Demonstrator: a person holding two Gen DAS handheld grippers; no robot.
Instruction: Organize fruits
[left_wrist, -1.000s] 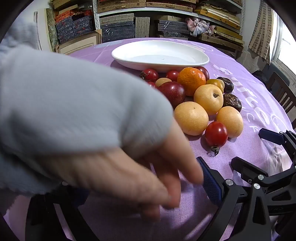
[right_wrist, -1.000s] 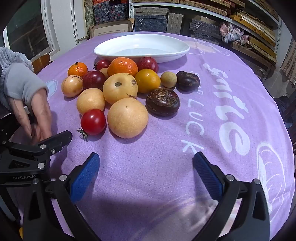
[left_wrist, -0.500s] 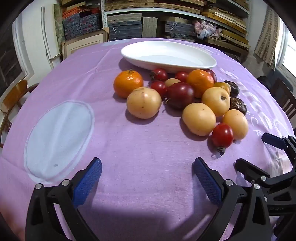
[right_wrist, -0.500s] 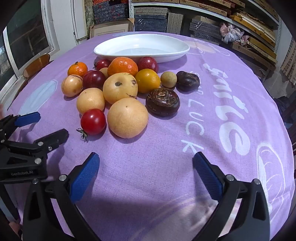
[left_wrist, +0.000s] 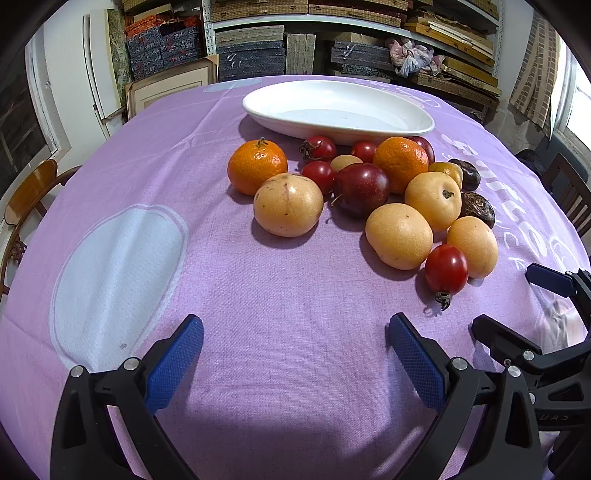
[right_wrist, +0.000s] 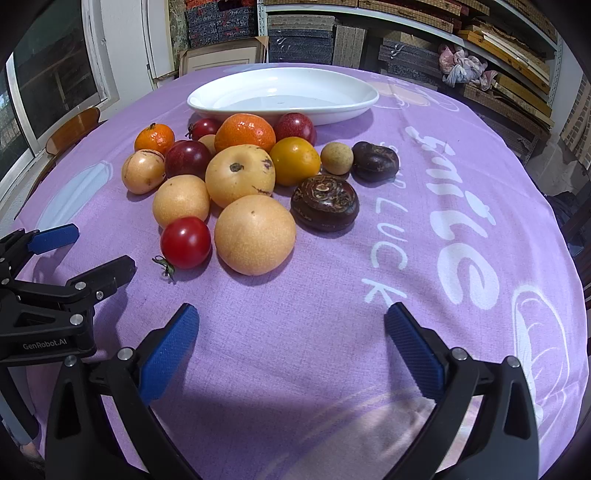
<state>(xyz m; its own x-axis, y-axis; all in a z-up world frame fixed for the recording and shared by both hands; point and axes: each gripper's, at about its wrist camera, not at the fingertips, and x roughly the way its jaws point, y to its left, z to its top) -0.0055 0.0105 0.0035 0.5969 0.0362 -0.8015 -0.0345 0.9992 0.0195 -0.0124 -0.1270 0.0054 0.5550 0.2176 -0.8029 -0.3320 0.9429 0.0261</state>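
A heap of fruit lies on the purple tablecloth: yellow pears (left_wrist: 399, 236) (right_wrist: 255, 234), oranges (left_wrist: 256, 166) (right_wrist: 245, 130), dark plums (left_wrist: 362, 188), red cherry tomatoes (left_wrist: 446, 269) (right_wrist: 185, 242) and dark brown water chestnuts (right_wrist: 325, 203). A white oval plate (left_wrist: 413, 127) (right_wrist: 354, 107) stands empty behind the heap. My left gripper (left_wrist: 295, 354) is open and empty, in front of the heap; it also shows in the right wrist view (right_wrist: 88, 251). My right gripper (right_wrist: 291, 343) is open and empty; it also shows at the right of the left wrist view (left_wrist: 509, 302).
The round table (left_wrist: 258, 350) carries a purple cloth with white print. Wooden chairs (left_wrist: 26, 195) (right_wrist: 74, 129) stand at the left edge. Shelves of stacked boxes (left_wrist: 258, 51) fill the back wall. A dark chair (left_wrist: 569, 192) stands at the right.
The hand and grey sleeve that covered the left wrist view have gone, and the left gripper's fingers now show. Fruit and plate have not moved.
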